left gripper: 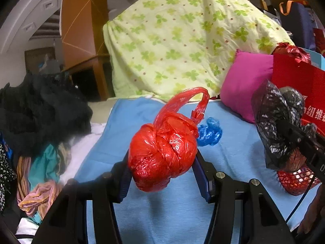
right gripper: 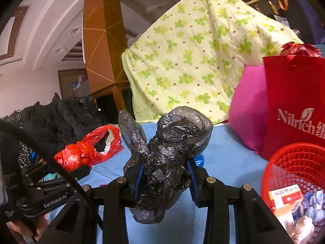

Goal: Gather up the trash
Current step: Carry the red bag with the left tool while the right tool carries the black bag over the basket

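Red knotted bag [left gripper: 163, 154] sits between the left gripper [left gripper: 162, 170] jaws, both pads pressed on it, lifted off the blue sheet [left gripper: 233, 162]. Black crumpled bag [right gripper: 164, 162] clamped between the right gripper [right gripper: 165, 180] jaws, jaws narrowed onto it. Blue scrap [left gripper: 210, 132] lies on the sheet just beyond the left jaws. Red mesh basket [right gripper: 294, 162] right of the right jaws, carton [right gripper: 285, 198] inside. Red gift bag [right gripper: 294, 101] and pink pillow [right gripper: 247, 109] behind it.
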Demonstrator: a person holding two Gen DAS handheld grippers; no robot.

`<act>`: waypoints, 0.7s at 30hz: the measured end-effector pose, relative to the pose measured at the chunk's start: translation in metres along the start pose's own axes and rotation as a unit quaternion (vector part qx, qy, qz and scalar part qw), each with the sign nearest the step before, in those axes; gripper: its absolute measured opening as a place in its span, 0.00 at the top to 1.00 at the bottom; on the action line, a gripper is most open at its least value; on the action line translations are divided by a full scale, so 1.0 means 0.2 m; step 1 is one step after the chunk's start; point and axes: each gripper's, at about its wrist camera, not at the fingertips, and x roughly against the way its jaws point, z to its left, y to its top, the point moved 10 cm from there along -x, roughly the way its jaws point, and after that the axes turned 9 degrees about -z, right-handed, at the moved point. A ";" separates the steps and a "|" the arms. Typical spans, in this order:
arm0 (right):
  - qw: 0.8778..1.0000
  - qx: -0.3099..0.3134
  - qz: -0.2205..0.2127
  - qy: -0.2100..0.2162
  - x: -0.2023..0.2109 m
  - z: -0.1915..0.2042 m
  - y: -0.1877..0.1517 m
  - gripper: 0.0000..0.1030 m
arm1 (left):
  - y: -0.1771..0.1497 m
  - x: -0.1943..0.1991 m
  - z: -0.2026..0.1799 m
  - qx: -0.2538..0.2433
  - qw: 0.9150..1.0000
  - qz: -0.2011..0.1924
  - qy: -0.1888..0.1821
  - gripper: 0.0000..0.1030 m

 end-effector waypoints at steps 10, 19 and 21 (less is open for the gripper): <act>1.000 -0.006 -0.019 -0.007 0.15 -0.09 0.03 0.61 | 0.08 0.10 -0.15 -0.021 1.000 -0.015 -0.017 0.45; 0.999 -0.009 -0.029 -0.011 0.23 -0.13 0.04 0.61 | 0.09 0.12 -0.24 -0.034 0.999 -0.016 -0.027 0.45; 0.999 -0.010 -0.030 -0.012 0.24 -0.14 0.04 0.61 | 0.09 0.12 -0.25 -0.035 0.999 -0.014 -0.029 0.45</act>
